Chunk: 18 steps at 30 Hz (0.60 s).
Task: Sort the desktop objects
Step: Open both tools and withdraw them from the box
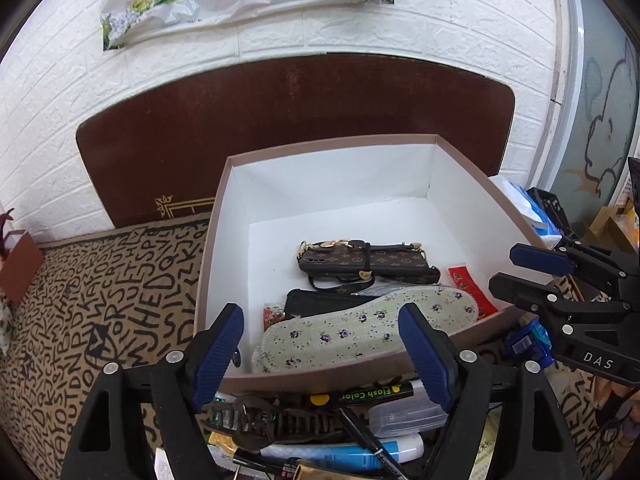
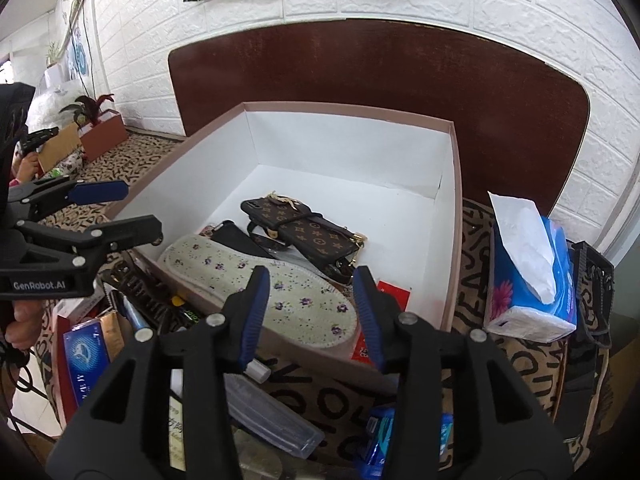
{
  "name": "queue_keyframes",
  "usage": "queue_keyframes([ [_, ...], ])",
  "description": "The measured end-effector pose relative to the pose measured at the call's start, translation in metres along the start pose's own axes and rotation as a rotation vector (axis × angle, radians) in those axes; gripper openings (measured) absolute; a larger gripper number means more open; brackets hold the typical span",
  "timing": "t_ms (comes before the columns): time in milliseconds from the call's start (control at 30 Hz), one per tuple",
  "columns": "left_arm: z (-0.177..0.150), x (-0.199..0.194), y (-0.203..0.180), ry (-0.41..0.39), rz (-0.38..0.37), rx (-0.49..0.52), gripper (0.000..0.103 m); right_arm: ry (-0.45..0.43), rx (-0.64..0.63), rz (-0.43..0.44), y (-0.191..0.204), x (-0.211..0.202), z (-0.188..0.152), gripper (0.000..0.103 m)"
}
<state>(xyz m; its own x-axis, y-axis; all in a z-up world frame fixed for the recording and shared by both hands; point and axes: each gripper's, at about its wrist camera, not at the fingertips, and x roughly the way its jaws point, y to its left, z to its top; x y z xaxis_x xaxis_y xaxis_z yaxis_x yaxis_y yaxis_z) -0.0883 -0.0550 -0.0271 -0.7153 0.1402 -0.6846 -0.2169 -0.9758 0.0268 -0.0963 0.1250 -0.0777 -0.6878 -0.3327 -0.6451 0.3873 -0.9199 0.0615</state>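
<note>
Box (image 1: 460, 208) holds insole (image 1: 360, 328) and phone case (image 1: 368, 264); pens (image 1: 360, 396) in front remain; both grippers' jaws open, empty

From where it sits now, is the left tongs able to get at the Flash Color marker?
Probably yes. The left tongs are open and empty, and the Flash Color marker lies just below them outside the box, on top of the clutter. The hair claw beside it crowds the approach.
</note>
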Motion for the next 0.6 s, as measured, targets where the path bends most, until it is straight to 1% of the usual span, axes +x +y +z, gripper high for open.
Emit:
queue_keyframes([
  [67, -0.003, -0.006, -0.003, -0.013, 0.003, -0.001, 0.083, -0.029, 0.011, 0.007, 0.003, -0.008, -0.003, 0.054],
  [100, -0.006, -0.01, -0.005, -0.019, 0.004, -0.004, 0.085, -0.041, 0.015, 0.011, 0.005, -0.012, -0.004, 0.058],
  [167, -0.009, -0.015, -0.006, -0.029, 0.006, -0.018, 0.089, -0.062, 0.013, 0.02, 0.009, -0.019, -0.007, 0.062],
  [267, -0.016, -0.024, -0.005, -0.045, 0.008, -0.049, 0.1, -0.092, 0.011, 0.029, 0.015, -0.029, -0.011, 0.066],
  [300, -0.018, -0.026, -0.005, -0.053, 0.008, -0.057, 0.103, -0.103, 0.01, 0.03, 0.018, -0.033, -0.013, 0.069],
  [400, -0.024, -0.03, -0.004, -0.057, 0.002, -0.094, 0.103, -0.126, 0.004, 0.03, 0.024, -0.04, -0.019, 0.074],
  [500, -0.032, -0.029, -0.002, -0.033, -0.03, -0.147, 0.103, -0.156, 0.014, 0.03, 0.028, -0.048, -0.024, 0.081],
  [533, -0.035, -0.029, -0.001, -0.029, -0.032, -0.171, 0.103, -0.162, 0.02, 0.033, 0.029, -0.05, -0.027, 0.082],
  [600, -0.04, -0.03, -0.001, -0.027, -0.033, -0.185, 0.103, -0.167, 0.018, 0.032, 0.032, -0.053, -0.032, 0.083],
])
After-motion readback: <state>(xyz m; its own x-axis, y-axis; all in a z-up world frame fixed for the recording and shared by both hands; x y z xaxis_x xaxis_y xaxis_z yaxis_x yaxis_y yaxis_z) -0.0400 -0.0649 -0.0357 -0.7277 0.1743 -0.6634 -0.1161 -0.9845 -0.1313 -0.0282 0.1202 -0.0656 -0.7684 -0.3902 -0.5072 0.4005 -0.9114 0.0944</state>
